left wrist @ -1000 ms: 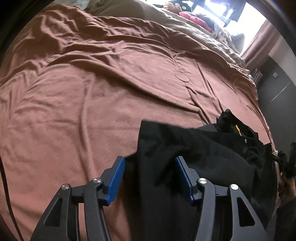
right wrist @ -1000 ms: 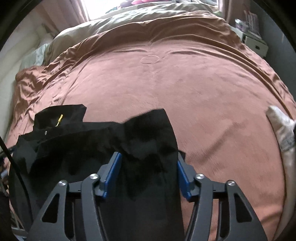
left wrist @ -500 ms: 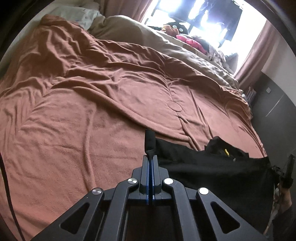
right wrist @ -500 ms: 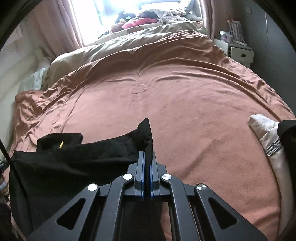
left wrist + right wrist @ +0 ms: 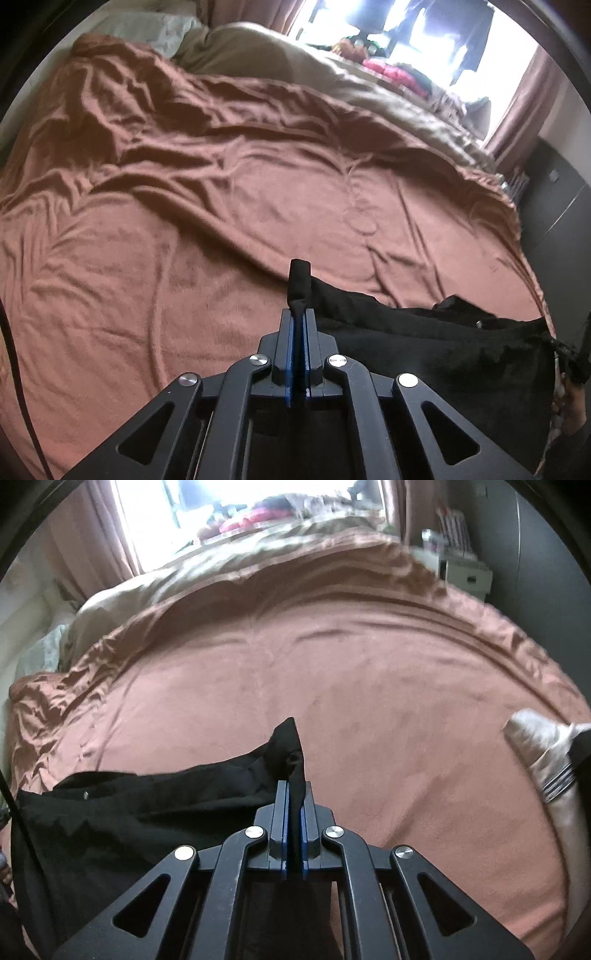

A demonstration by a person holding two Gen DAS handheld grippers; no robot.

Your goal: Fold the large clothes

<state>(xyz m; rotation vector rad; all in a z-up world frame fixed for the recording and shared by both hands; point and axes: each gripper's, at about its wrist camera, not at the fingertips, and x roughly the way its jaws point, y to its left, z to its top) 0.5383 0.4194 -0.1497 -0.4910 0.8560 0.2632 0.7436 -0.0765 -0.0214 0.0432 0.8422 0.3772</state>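
A second ago both tools stood spread over the black garment (image 5: 424, 343) with cloth lying loose between their fingers; half a second ago they had shut, and now the left tool (image 5: 298, 314) and the right tool (image 5: 294, 790) are each pressed together on a corner of the fabric, a small tuft poking up past the tips. Since the closing, the views have tilted up to show more of the far window, which suggests both corners are being raised off the bed. For the task this reads as the grasp being secured and the lift toward a fold just under way, with no fold yet laid. The garment is dark, soft and rumpled; it sags between the two pinched corners and trails toward the near edge of the brown blanket (image 5: 184, 258) that covers the bed, most of it resting on that blanket. A small metal stud (image 5: 85, 795) shows on the cloth, on the left-tool side of the right tool's grip. A pale folded item (image 5: 543, 753) lies on the blanket well apart from the garment, on the side away from the left tool.
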